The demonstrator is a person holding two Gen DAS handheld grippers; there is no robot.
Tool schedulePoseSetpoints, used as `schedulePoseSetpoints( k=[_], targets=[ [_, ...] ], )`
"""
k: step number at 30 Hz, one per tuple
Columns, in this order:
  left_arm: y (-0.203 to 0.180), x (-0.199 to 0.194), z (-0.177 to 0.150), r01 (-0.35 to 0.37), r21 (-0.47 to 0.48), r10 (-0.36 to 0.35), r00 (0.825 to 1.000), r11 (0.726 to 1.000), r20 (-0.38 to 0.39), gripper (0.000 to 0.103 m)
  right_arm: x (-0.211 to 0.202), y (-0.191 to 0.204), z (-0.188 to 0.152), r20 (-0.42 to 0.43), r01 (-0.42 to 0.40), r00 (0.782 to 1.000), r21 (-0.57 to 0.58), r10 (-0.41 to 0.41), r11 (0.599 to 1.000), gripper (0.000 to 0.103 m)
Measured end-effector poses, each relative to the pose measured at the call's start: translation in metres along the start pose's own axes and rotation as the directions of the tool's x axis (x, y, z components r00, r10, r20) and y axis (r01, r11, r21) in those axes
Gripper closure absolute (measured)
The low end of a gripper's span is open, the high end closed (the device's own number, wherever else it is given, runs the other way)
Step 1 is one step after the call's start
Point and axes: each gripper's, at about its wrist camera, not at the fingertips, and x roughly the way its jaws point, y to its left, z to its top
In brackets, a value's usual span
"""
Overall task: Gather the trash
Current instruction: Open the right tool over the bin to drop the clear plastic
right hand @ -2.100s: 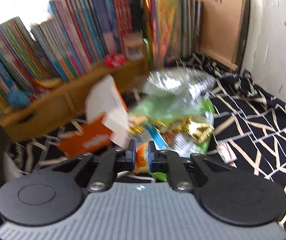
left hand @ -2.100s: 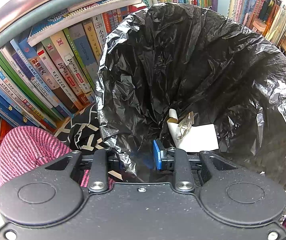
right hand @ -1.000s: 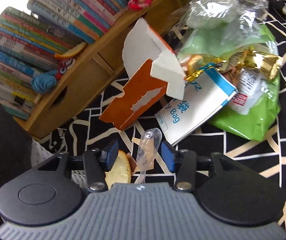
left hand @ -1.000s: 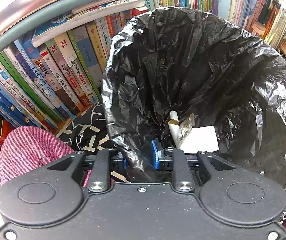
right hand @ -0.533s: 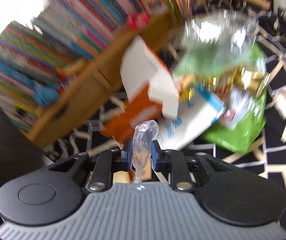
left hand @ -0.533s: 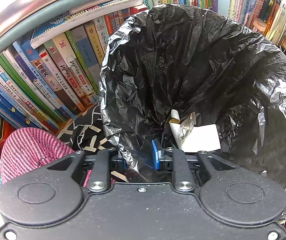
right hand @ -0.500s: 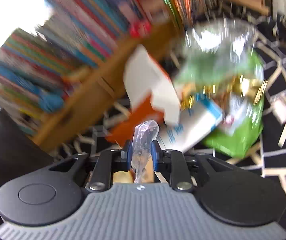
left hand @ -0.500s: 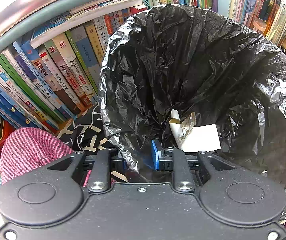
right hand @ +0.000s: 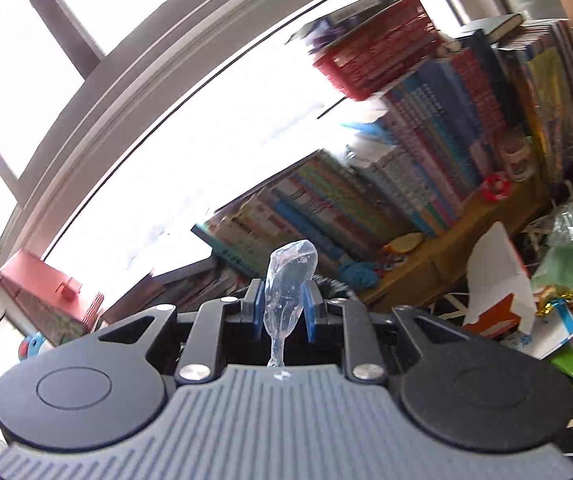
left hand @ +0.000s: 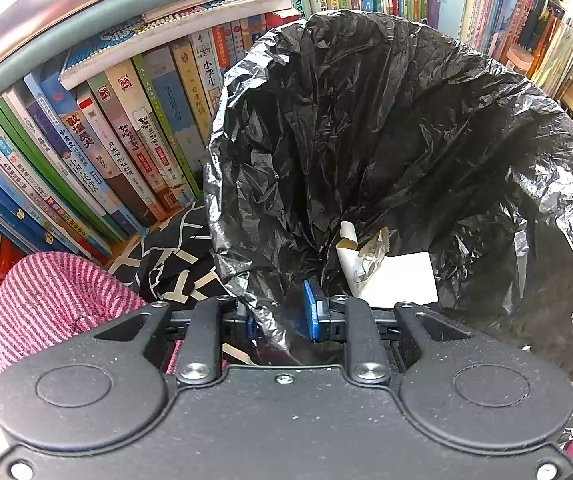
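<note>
**Wrapper going to the bag**

Clear plastic wrapper [right hand: 289,284] is sitting pinched between the right gripper [right hand: 284,307] pads, poking out ahead. Left gripper [left hand: 282,316] is clamping the black trash bag [left hand: 406,152] rim, mouth gaping ahead; carrying over centre before releasing looks wisest.

The black trash bag [left hand: 406,152] mouth stands wide open, its interior mostly free above the paper scraps [left hand: 386,276]. Rows of books [left hand: 126,140] closely flank its left and far sides.
</note>
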Motion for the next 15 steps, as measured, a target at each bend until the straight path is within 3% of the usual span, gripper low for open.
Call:
schedulePoseSetpoints(
  k=[6,9,13,15],
  targets=[
    [0.005,-0.004,0.001,0.011,-0.025,-0.011,1.0,1.0,0.003,0.082,0.03,0.022,-0.032,-0.13,-0.03,0.991,-0.127,0.013,0.991,0.072],
    [0.007,-0.007,0.002,0.006,-0.036,-0.006,1.0,0.999,0.011,0.082,0.04,0.019,-0.045,-0.176,-0.032,0.984,-0.119,0.011,0.992,0.06],
    [0.01,-0.013,-0.001,0.016,-0.037,-0.015,1.0,0.999,0.024,0.082,0.037,0.019,-0.05,-0.19,-0.019,0.982,-0.132,-0.007,0.991,0.046],
    [0.009,-0.015,-0.003,0.024,-0.027,-0.023,0.999,0.999,0.027,0.082,0.036,0.019,-0.049,-0.186,-0.022,0.983,-0.131,-0.003,0.991,0.044]
  ],
)
